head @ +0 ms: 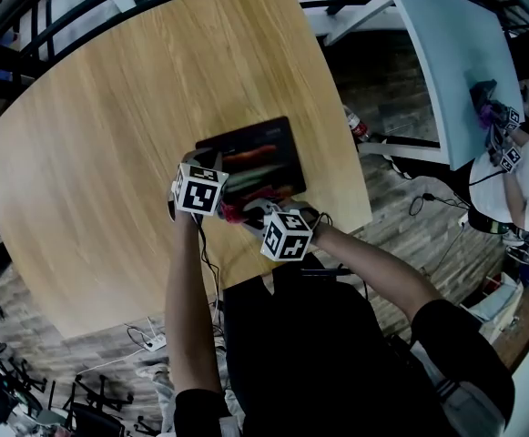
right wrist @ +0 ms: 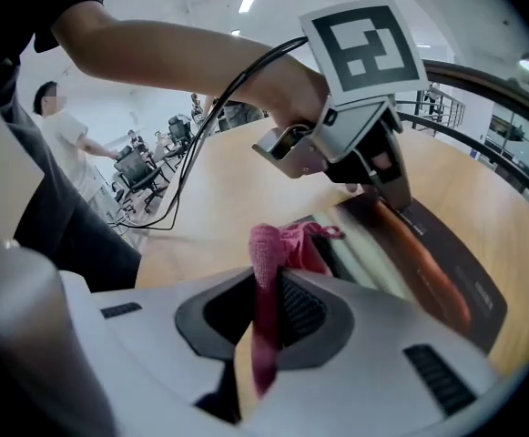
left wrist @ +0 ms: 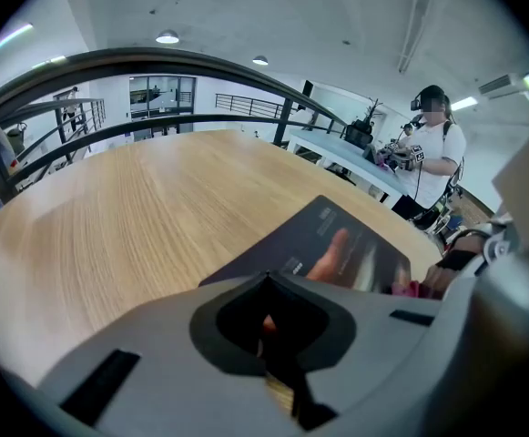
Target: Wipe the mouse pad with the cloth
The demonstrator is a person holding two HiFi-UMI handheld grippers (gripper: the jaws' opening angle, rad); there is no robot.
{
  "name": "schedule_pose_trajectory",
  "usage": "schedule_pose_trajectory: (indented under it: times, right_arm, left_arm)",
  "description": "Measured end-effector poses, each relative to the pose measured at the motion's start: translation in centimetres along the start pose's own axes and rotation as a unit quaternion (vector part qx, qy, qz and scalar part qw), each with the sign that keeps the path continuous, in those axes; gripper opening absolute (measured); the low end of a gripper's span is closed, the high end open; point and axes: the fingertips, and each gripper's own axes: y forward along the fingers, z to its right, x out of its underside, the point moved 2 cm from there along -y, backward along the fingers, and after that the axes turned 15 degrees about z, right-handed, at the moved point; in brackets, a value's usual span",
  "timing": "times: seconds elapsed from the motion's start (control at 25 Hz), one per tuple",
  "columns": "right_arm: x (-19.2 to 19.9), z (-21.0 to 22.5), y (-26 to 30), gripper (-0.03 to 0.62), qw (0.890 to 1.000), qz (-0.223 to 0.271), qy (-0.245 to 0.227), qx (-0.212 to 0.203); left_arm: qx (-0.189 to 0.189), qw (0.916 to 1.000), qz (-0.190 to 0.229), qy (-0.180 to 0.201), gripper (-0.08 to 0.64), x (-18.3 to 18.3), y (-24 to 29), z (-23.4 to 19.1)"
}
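Right gripper view: the cloth (right wrist: pixel 273 248) is pinched by the fingers of the right gripper (right wrist: pixel 264 317) at the near edge of the mouse pad (head: pixel 259 153). That edge is clamped by the left gripper (left wrist: pixel 266 321). The pad could be dragged along if the clamp slips.

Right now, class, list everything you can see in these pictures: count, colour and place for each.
table: one, light wood, centre
mouse pad: one, dark with a printed picture, on the table near its front edge
cloth: one, pink, in the right gripper's jaws, at the pad's near edge
second table: one, pale blue, upper right
bottle: one, clear, on the floor by the table
another person: one, white top, at the second table
left gripper: one, grey, jaws together, tip on the pad
right gripper: one, grey, shut on the cloth
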Motion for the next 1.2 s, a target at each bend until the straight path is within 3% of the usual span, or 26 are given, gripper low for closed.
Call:
schedule_pose_trajectory:
  times: [0.28, 0.44, 0.6, 0.88, 1.04, 1.2]
  right_arm:
    - [0.6, -1.6, -0.1, 0.060, 0.999, -0.011, 0.005, -0.031]
    - [-1.3, -0.8, -1.9, 0.060, 0.998, 0.043, 0.036, -0.010]
    - [-4.0, 1.3, -4.9, 0.061, 0.991, 0.110, 0.075, 0.032]
    - [-9.5, 10.3, -9.7, 0.060, 0.966, 0.192, 0.088, 0.147]
    - [-9.5, 16.1, -11.0, 0.060, 0.954, 0.165, 0.074, 0.239]
    - [-5.2, 19.4, -9.1, 0.060, 0.946, 0.090, 0.104, 0.293]
  left_arm:
    - [0.017, 0.9997, -0.016, -0.001, 0.023, 0.0, 0.0, -0.2]
    - [0.009, 0.9999, 0.004, -0.007, 0.023, -1.2, -1.7, -2.5]
    - [0.028, 0.9995, 0.009, -0.008, 0.023, -2.2, -2.2, -3.9]
    - [0.087, 0.9951, -0.047, 0.010, 0.023, -0.5, -0.9, -3.9]
    - [0.099, 0.9939, -0.049, -0.009, 0.023, -0.4, -0.7, -4.0]
    - [0.108, 0.9925, -0.058, -0.010, 0.023, -0.3, -0.6, -4.0]
